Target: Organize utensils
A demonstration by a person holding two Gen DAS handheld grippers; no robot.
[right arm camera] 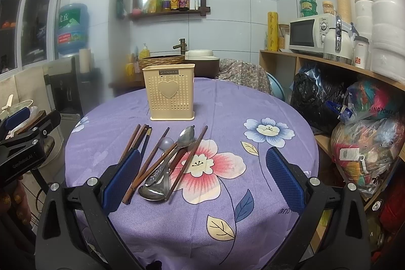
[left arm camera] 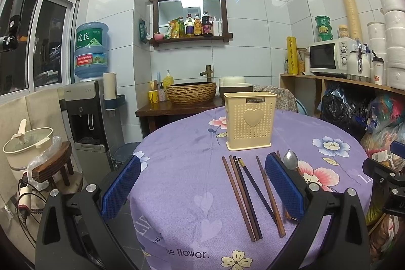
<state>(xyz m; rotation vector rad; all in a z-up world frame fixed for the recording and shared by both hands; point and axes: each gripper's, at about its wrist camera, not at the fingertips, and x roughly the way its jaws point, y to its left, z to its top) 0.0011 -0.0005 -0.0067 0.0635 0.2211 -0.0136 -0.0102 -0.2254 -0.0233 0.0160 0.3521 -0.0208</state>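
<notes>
The cream utensil holder (left arm camera: pixel 249 120) stands upright toward the far side of the round counter (left arm camera: pixel 182 143), its perforated front bearing a raised heart and a small dark plate that reads "JIANHAO". The purple flowered cloth (right arm camera: pixel 253 103) carries printed words near the close edge — "he flower." is legible in the left wrist view, the rest cut off or upside down. A blue water jug (left arm camera: pixel 91 49) on the dispenser shows two large Chinese characters on a green label. A bag (right arm camera: pixel 372 103) on the right shelf reads "KING POWER". The body of the left gripper, seen at the left edge of the right wrist view, is marked "GenRoboLAI" as far as I can read.

Just in front of the holder, apart from it, lie the chopsticks (left arm camera: pixel 243 194) — brown and dark pairs, roughly parallel, pointing toward the holder. To their right, more chopsticks cross over two metal spoons (right arm camera: pixel 174 151) in a loose pile.

The left gripper (left arm camera: pixel 202 184) hovers above the near edge with its jaws spread wide and nothing between them; the parallel chopsticks lie in that gap. The right gripper (right arm camera: pixel 203 179) is likewise wide apart and empty, the spoon pile by its left finger. The cloth to the right of the pile, with its big pink flower (right arm camera: pixel 210 163), is bare out to the rim.
</notes>
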